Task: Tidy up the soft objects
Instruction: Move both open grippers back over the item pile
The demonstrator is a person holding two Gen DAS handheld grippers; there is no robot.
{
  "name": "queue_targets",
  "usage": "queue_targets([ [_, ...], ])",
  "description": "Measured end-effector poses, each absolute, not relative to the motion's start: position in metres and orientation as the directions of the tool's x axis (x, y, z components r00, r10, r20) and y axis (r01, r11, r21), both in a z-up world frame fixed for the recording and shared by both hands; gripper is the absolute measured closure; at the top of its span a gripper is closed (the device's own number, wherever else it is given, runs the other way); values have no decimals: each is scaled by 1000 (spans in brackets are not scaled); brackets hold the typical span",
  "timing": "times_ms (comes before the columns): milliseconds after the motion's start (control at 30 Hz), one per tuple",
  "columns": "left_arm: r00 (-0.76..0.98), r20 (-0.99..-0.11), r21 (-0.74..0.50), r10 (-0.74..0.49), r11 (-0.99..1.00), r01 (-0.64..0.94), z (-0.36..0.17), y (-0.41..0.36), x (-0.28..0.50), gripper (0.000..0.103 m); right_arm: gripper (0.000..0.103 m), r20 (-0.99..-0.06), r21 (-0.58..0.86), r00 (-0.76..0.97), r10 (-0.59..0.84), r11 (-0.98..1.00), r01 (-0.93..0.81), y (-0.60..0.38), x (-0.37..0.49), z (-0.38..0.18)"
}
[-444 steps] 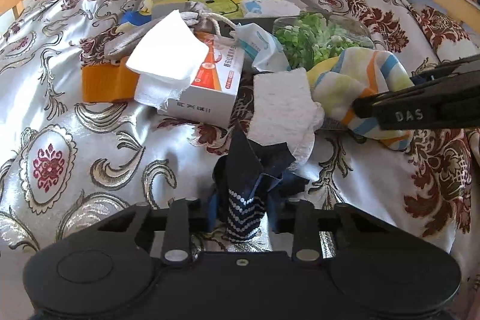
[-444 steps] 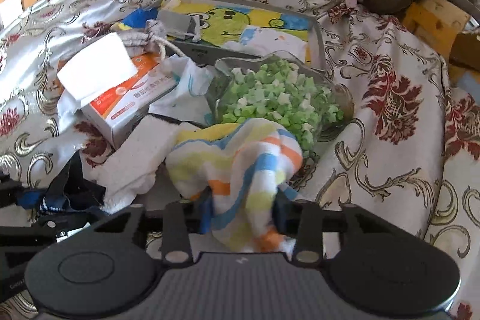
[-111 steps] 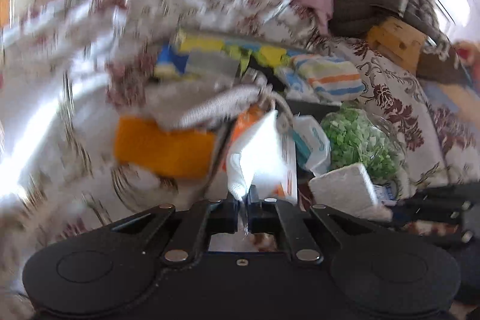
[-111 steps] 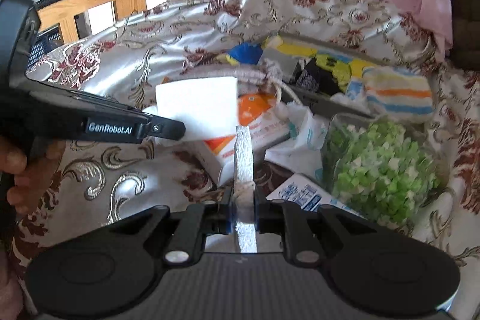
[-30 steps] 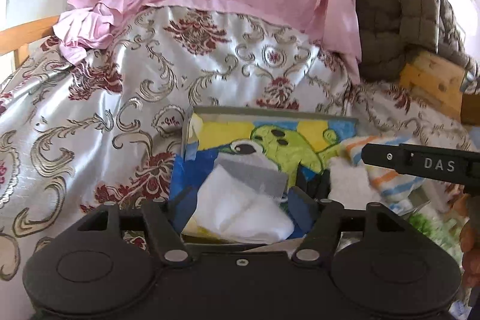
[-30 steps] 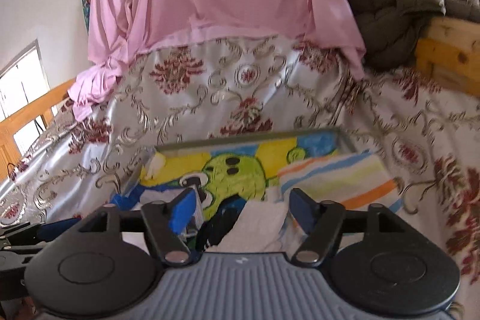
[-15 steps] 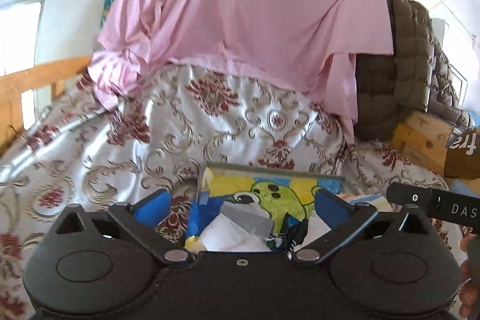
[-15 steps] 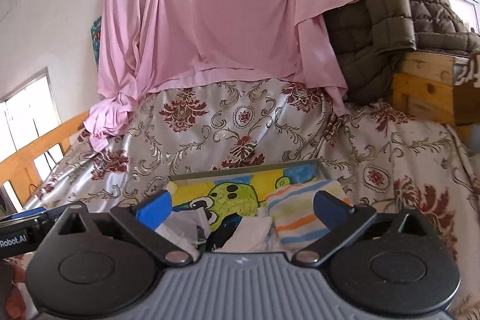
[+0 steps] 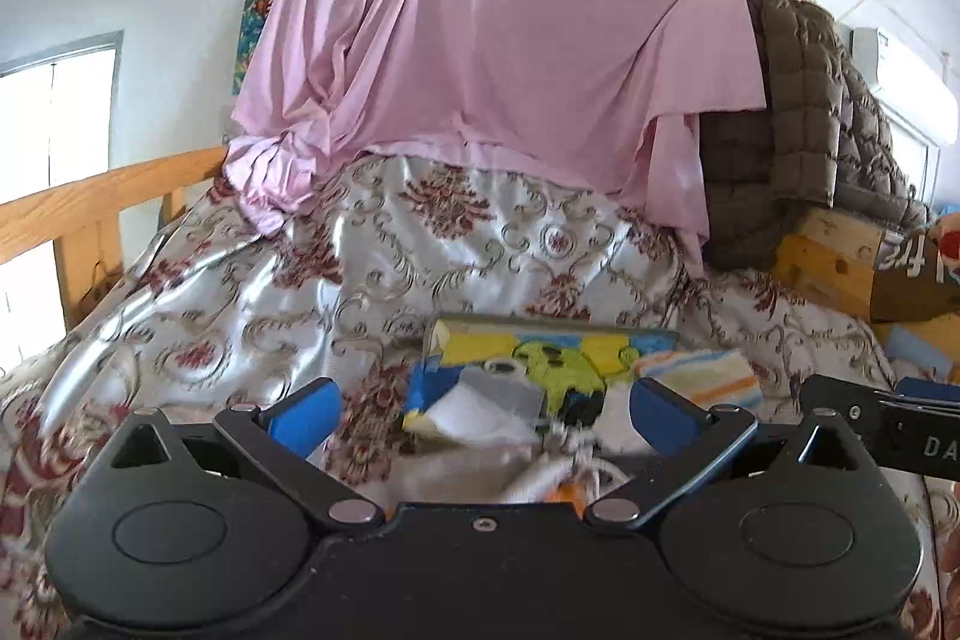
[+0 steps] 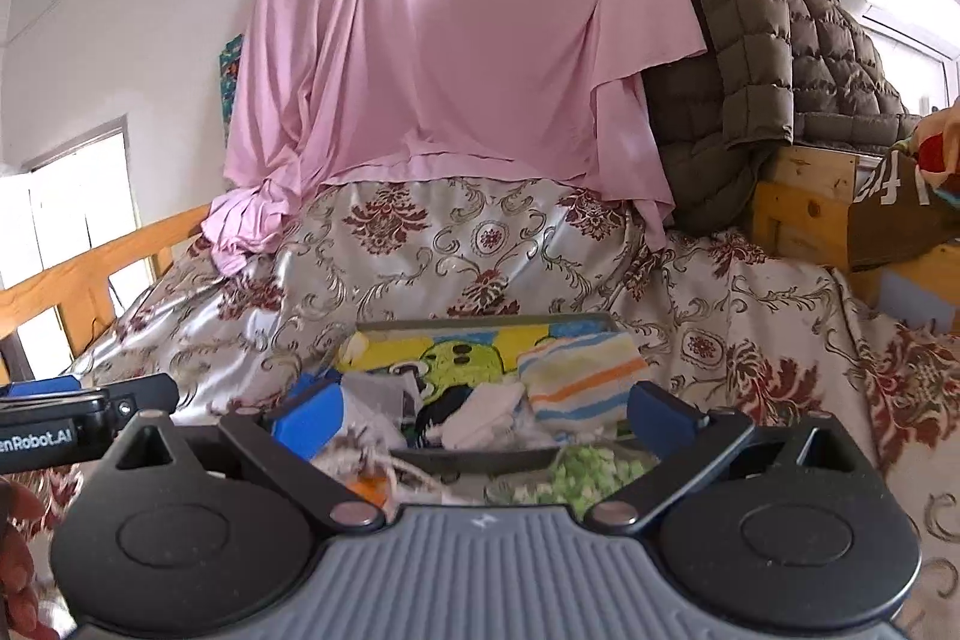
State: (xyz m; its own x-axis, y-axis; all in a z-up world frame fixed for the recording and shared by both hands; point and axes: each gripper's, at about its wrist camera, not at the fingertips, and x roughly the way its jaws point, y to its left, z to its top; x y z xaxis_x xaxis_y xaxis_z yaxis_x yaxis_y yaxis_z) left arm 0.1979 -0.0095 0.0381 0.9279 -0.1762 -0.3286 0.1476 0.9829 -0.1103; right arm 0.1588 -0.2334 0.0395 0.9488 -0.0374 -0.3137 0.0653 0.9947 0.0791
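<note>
Soft things are seen lying in a tray (image 10: 480, 323) on the bed cover (image 10: 750, 340). The tray has a green cartoon face painted inside. A striped towel (image 10: 579, 382) is laid at the right side of the tray. A white cloth (image 10: 489, 415) is seen just beside it, toward the middle. A grey cloth (image 10: 384, 394) is placed at the left side. In the left view, a white tissue (image 9: 474, 415) is seen in the tray too, in front of the grey cloth.

Both grippers are held above the bed, back from the tray. The left gripper (image 9: 480, 409) has just been opening, and now its blue pads (image 9: 303, 412) are spread wide with nothing held between them. The right gripper (image 10: 480, 415) has just been opening as well, and its jaws are spread wide and empty. Each gripper is seen at the edge of the other one's view.

Green bits (image 10: 591, 469) are seen low down, near the right gripper. An orange thing with a white cord (image 10: 372, 478) is seen near them, but it is too blurred to tell what it is.

A pink sheet (image 9: 480, 40) is hung on the wall behind the bed. A brown coat (image 10: 762, 58) is piled at the right.
</note>
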Motion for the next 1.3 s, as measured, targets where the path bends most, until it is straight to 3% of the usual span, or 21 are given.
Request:
queue_targets([
  [567,903,-417,-150,-105,988,45,14,-2,112,1,0,-363,22,928,-79,995,93,-223,85,19],
  [1000,847,-530,-110,-45,994,-17,-6,0,104,1,0,-550,102,829,-101,977,186,-235,78,-13],
  [1300,793,-607,-171,-39,982,-83,-13,9,113,1,0,-569,96,818,-84,981,167,-228,80,-16],
])
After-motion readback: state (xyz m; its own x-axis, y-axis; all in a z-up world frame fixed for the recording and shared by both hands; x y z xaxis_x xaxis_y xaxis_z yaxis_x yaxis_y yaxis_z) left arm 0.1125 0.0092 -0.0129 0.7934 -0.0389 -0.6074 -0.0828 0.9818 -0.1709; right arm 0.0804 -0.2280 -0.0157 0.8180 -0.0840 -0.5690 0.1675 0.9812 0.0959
